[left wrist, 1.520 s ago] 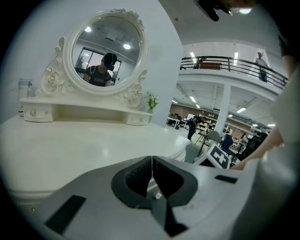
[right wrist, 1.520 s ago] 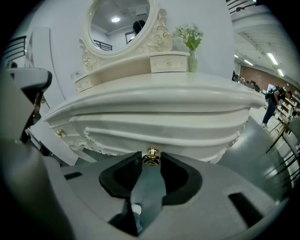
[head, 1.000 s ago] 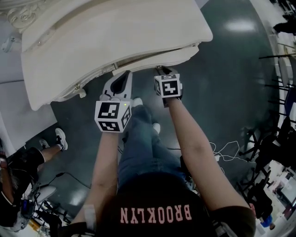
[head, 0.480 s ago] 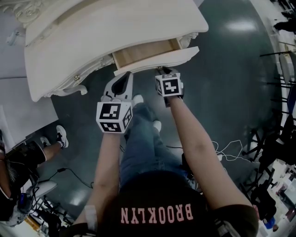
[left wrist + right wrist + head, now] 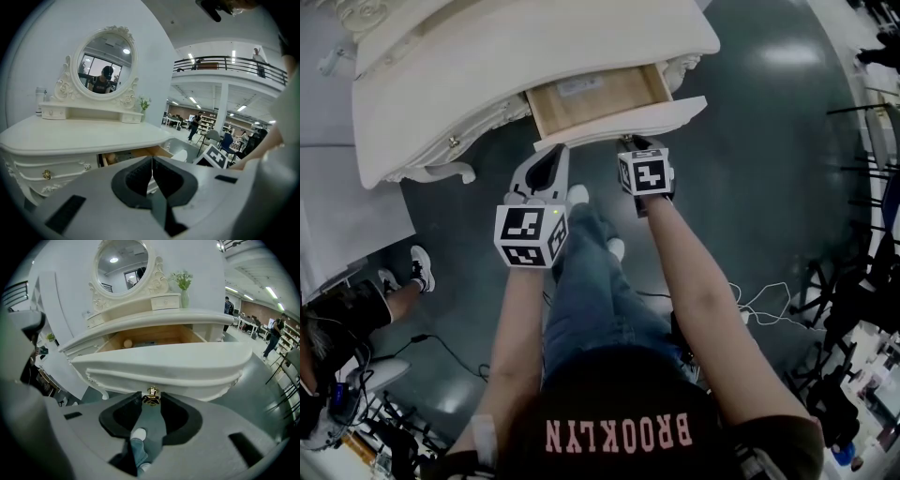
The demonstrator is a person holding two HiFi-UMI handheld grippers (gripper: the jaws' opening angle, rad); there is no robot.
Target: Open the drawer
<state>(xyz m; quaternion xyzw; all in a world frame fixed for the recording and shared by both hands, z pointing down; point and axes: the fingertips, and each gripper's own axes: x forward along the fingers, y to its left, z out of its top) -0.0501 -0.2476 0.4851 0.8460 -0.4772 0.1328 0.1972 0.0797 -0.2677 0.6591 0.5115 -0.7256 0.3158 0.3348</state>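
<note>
Drawer (image 5: 628, 119) slid further out | right gripper (image 5: 151, 402) clenched on knob (image 5: 151, 394) between its jaws | left gripper (image 5: 151, 160) closed, empty | step: pulling open | next: keep pull straight

Drawer (image 5: 623, 119) rear hidden under tabletop (image 5: 534, 47); round item (image 5: 127, 343) inside too small to identify.
</note>
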